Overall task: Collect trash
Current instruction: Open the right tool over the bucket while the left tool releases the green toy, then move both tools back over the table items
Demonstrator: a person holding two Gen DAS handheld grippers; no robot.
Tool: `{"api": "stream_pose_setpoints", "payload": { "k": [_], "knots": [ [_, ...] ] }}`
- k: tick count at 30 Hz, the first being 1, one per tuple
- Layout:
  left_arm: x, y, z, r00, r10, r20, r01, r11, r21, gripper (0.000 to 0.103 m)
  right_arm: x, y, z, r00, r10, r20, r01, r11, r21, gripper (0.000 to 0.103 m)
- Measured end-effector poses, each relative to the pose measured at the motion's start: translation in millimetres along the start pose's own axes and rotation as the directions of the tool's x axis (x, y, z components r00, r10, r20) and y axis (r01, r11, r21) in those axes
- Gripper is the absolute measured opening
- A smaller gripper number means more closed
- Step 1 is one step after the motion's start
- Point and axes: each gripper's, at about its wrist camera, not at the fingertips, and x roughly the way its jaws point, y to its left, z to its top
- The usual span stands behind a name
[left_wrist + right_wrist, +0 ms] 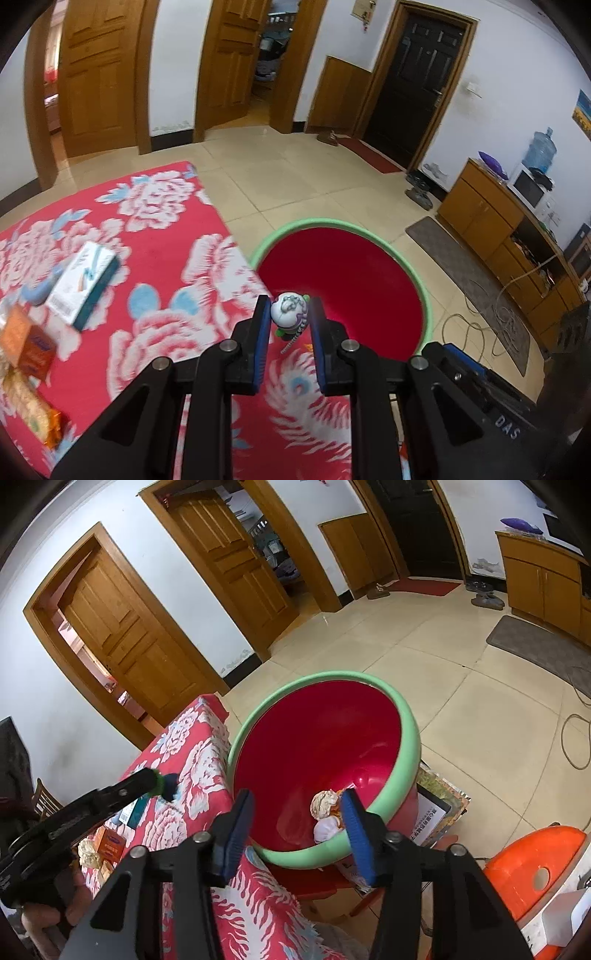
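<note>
My left gripper (290, 302) is shut on a small white ball-shaped piece of trash (287, 314) with purple and green marks. It hangs over the table edge beside the red basin (295, 225) with a green rim. In the right wrist view my right gripper (295, 794) stands open above the basin's near rim (410, 738), with nothing between its blue pads (236, 830). A crumpled beige wad (324, 802) and a white wad (325, 830) lie on the basin floor beyond the fingers. The left gripper (162, 786) shows at the left over the red floral tablecloth (199, 760).
On the tablecloth (166, 258) lie a white and teal box (83, 284), orange boxes (29, 343) and a snack packet (27, 410). An orange plastic seat (532, 871) stands at the right. The basin rests on stacked magazines (439, 805). Cables (476, 332) trail across the tiled floor.
</note>
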Motion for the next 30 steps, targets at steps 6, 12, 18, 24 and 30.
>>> {"api": "stream_pose_setpoints", "payload": {
  "k": [6, 12, 18, 24, 30],
  "knots": [
    [17.8, -18.7, 5.0, 0.999, -0.042, -0.013, 0.043, 0.998, 0.044, 0.02, 2.1, -7.4, -0.7, 1.0, -0.004, -0.009, 0.004, 1.0, 0.022, 0.056],
    [18.0, -22.8, 9.2, 0.999, -0.037, 0.012, 0.036, 0.998, 0.041, 0.036, 1.2, -11.9, -0.5, 1.0, -0.003, -0.006, 0.003, 0.999, 0.035, 0.059],
    [10.2, -14.4, 7.1, 1.0, 0.0, 0.011, 0.0, 1.0, 0.02, 0.044, -0.7, -9.0, -1.9, 1.0, 0.005, -0.007, -0.004, 0.999, 0.033, 0.061],
    [-6.4, -3.0, 0.4, 0.999, 0.033, 0.022, -0.033, 0.999, -0.005, 0.051, -9.0, 2.2, -4.5, 1.0, 0.021, -0.001, -0.021, 1.0, 0.01, 0.066],
    [-27.9, 12.6, -9.1, 0.996, 0.081, 0.034, -0.08, 0.996, -0.036, 0.054, -15.7, 16.5, -10.2, 0.999, 0.041, -0.004, -0.041, 0.999, -0.02, 0.074]
  ]
}}
